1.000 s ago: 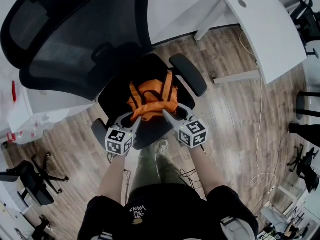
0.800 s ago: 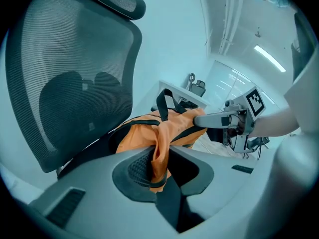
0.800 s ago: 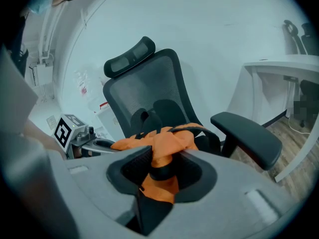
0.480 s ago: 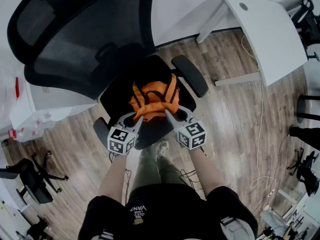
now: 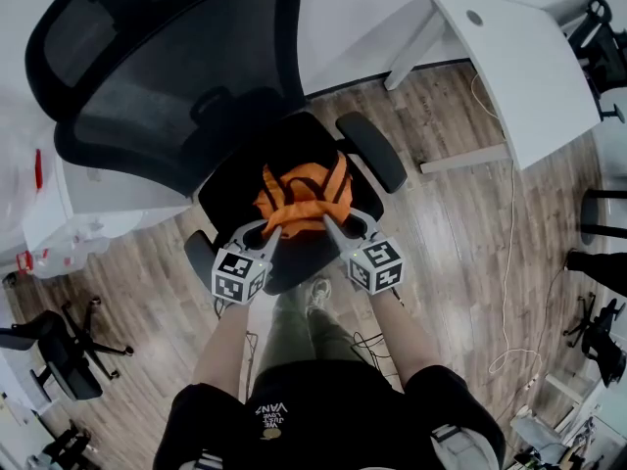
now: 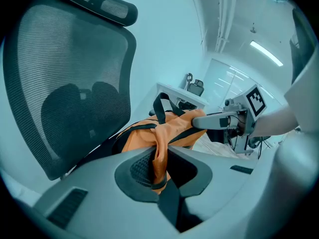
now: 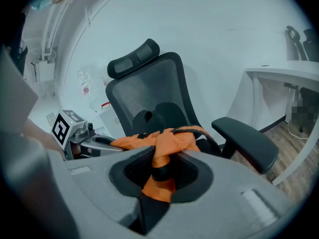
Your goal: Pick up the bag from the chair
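Over the last second both sets of jaws had been closing, and each now had a fold of the orange bag [image 5: 299, 196] between its pads. In the left gripper view, the left gripper [image 6: 159, 169] was pinched on a hanging tuck of orange cloth with a black strap [image 6: 160, 108] rising behind it. In the right gripper view, the right gripper [image 7: 159, 177] was clamped on a bunched wad of the same fabric, trimmed with a dark band.

The bag itself had not moved. It lay in the same spot on the seat [image 5: 235, 186] of the office chair [image 5: 167, 76], towards the front edge and between the mesh backrest and the person. As a judgement, the grasp looked made on both sides and only the lift remained. Because both grips were on loose cloth rather than a handle, the bag would probably sag between them as it rose.

In the head view the two grippers came in side by side over the front edge of the seat. The left gripper [image 5: 270, 231] and the right gripper [image 5: 327, 225] slanted forward and down with their tips angled slightly towards each other. Both forearms [image 5: 223, 346] were stretched out, and the marker cubes faced back at the person.
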